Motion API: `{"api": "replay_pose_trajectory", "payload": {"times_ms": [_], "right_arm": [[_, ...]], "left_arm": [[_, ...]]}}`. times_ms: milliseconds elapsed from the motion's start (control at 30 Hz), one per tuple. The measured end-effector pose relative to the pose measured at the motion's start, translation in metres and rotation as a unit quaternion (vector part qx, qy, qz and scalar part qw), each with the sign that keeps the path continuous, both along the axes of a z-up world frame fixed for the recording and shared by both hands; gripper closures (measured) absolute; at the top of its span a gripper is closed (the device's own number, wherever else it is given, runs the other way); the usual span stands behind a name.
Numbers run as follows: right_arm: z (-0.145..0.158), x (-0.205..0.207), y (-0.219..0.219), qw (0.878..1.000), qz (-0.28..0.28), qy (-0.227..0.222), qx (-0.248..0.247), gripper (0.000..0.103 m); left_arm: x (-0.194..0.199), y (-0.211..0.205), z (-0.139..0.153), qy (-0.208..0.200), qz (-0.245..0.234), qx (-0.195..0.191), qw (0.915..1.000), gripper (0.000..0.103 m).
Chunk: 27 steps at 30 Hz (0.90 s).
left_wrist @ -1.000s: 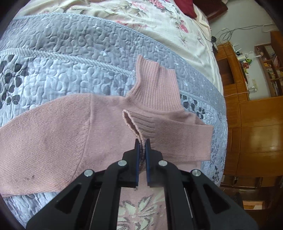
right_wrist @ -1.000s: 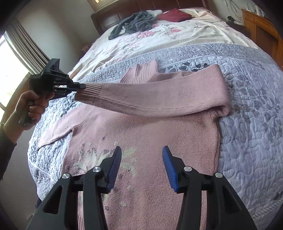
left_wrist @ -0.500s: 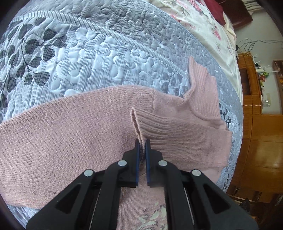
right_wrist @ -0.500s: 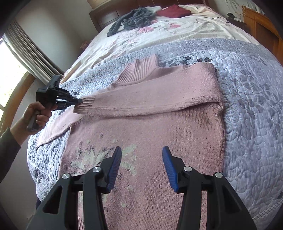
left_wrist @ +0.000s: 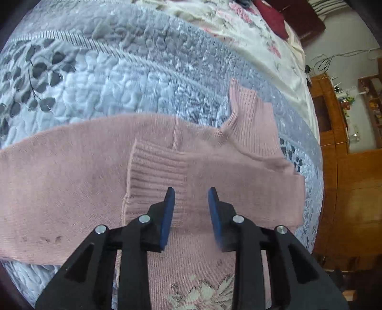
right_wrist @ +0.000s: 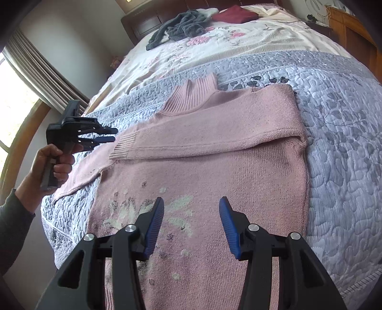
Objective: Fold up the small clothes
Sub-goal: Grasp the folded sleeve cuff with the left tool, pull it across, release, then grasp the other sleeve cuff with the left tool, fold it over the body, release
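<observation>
A pink knit sweater (right_wrist: 214, 178) with a pale flower pattern lies flat on the grey quilted bedspread (right_wrist: 346, 143). One sleeve (right_wrist: 203, 140) is folded across the chest, its ribbed cuff (left_wrist: 155, 174) resting on the body. My left gripper (left_wrist: 191, 207) is open just above that cuff with nothing between its fingers; the same left gripper (right_wrist: 105, 134) shows in the right wrist view, held by a hand just left of the cuff. My right gripper (right_wrist: 191, 221) hovers open over the sweater's lower front. The other sleeve (left_wrist: 47, 190) stretches out to the left.
A floral sheet (right_wrist: 214, 43) covers the far half of the bed, with a dark grey garment (right_wrist: 181, 26) and a maroon one (right_wrist: 234, 13) lying on it. Wooden furniture (left_wrist: 353, 190) stands beside the bed. A window with curtains (right_wrist: 35, 71) is at the left.
My left gripper has opened and let go of the cuff, which now lies flat on the sweater. The folded sleeve has settled onto the chest. The right gripper stays open over the lower front.
</observation>
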State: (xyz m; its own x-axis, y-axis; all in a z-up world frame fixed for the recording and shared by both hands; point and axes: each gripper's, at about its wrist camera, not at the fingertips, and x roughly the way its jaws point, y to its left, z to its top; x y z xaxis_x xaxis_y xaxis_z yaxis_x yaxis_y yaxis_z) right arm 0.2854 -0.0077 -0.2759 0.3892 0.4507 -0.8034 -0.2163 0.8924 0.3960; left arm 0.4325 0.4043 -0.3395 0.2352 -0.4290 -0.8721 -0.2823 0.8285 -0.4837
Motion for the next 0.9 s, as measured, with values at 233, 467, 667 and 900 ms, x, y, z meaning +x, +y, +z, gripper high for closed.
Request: {"api": "replay_pose_trajectory", "payload": {"times_ms": [233, 467, 667, 900], "right_arm": [[0.025, -0.012, 0.003, 1.000, 0.008, -0.015, -0.014, 0.054], [0.046, -0.021, 0.020, 0.999, 0.020, -0.034, -0.018, 0.046], [0.062, -0.034, 0.068, 0.997, 0.067, -0.040, -0.009, 0.040], [0.075, -0.048, 0.124, 0.994, 0.101, -0.040, -0.009, 0.040]], "left_arm": [[-0.017, 0.022, -0.022, 0.009, 0.040, -0.026, 0.9988, 0.058], [-0.154, 0.169, 0.041, -0.083, 0.205, -0.002, 0.9753, 0.030], [-0.315, 0.335, 0.069, -0.099, 0.385, 0.050, 0.9161, 0.031], [-0.367, 0.412, 0.038, -0.055, 0.447, -0.007, 0.8930, 0.032]]}}
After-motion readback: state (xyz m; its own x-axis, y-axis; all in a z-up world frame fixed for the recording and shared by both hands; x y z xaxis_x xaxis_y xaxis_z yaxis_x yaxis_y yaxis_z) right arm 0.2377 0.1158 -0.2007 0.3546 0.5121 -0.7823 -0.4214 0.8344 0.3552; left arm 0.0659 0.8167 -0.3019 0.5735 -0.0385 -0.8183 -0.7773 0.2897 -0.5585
